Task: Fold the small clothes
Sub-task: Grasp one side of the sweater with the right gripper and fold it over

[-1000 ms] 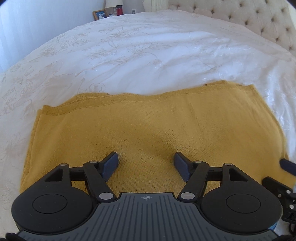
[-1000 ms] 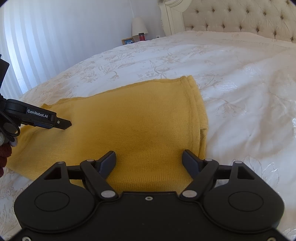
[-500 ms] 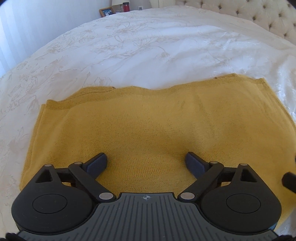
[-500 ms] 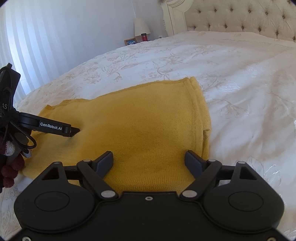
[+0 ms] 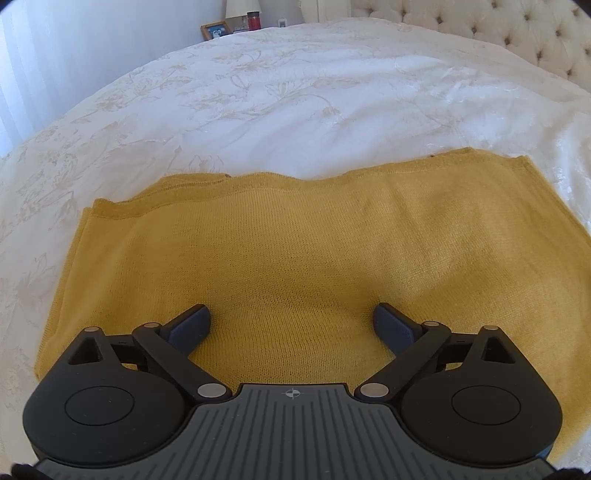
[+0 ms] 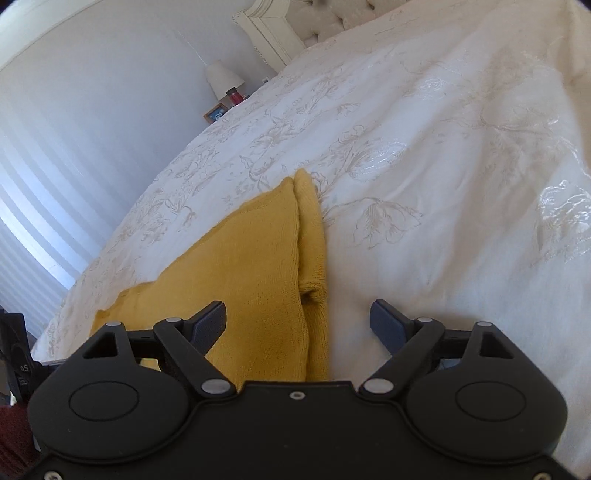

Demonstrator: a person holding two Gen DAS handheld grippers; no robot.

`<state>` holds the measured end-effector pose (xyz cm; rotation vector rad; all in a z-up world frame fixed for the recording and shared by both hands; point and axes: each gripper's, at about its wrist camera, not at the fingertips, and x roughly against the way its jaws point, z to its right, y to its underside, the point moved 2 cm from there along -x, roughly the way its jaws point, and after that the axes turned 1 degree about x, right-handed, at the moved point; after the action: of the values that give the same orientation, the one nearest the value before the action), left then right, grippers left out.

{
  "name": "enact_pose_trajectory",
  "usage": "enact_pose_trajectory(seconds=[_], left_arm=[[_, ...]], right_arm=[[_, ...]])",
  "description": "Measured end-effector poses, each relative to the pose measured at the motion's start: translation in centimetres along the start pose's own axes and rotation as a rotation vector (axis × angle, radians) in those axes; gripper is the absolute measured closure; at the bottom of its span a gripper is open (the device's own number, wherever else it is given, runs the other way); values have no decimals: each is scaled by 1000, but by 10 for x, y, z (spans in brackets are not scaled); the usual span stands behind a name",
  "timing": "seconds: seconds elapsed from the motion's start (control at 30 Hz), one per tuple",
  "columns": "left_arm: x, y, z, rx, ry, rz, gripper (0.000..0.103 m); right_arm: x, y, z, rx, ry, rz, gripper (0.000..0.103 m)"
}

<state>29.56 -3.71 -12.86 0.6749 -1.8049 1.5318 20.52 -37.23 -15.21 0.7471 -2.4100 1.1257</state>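
A mustard-yellow knitted garment (image 5: 295, 243) lies folded flat in a wide rectangle on the white bed. My left gripper (image 5: 291, 325) is open and empty, held over the garment's near middle. My right gripper (image 6: 297, 321) is open and empty, tilted, over the garment's right end (image 6: 255, 266), where a folded edge and a layer beneath show. Its left finger is over the cloth and its right finger over the bedspread. Part of the left gripper (image 6: 18, 365) shows at the far left of the right wrist view.
The white embroidered bedspread (image 5: 295, 92) stretches beyond the garment on all sides. A tufted headboard (image 5: 517, 33) stands at the back right. A lamp, a red cup (image 5: 254, 20) and a picture frame (image 5: 214, 30) stand on a nightstand past the far bed edge.
My left gripper has opened wider and stayed over the garment's middle. My right gripper has swung right and tilted, now over the garment's right edge. The garment has not moved.
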Motion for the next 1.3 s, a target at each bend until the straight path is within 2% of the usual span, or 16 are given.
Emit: enact_pose_trajectory(seconds=[0.23,0.4,0.47,0.53,0.67,0.73,0.87,0.93,1.03,1.17,1.3], left_arm=[[0,-2,-2,9,13,-3,6],[1,-7,-13,8,78,-13,7],[6,-8,-21,10,111,-7,11],[15,-7,-31,20,129,12,17],[40,-1,-63,40,98,84,17],[48,2,-80,46,79,111,17],[48,0,-117,79,49,116,17],[43,-2,-132,98,41,112,17],[35,-2,-151,130,25,115,17],[30,-2,-173,140,80,109,17],[25,-1,-197,187,63,117,17]], right_arm=[[-33,-26,8,-99,-200,-128,15],[-60,-35,5,-153,-258,-177,16],[-68,-38,3,-171,-255,-190,16],[-73,-40,0,-162,-244,-202,16],[-78,-39,-12,-115,-203,-227,17],[-79,-40,-14,-99,-178,-234,22],[-81,-42,-17,-68,-93,-253,47],[-83,-43,-18,-59,-38,-267,78],[-79,-40,-29,-25,20,-263,79],[-73,-41,-58,61,129,-241,80],[-62,-47,-96,111,174,-190,81]])
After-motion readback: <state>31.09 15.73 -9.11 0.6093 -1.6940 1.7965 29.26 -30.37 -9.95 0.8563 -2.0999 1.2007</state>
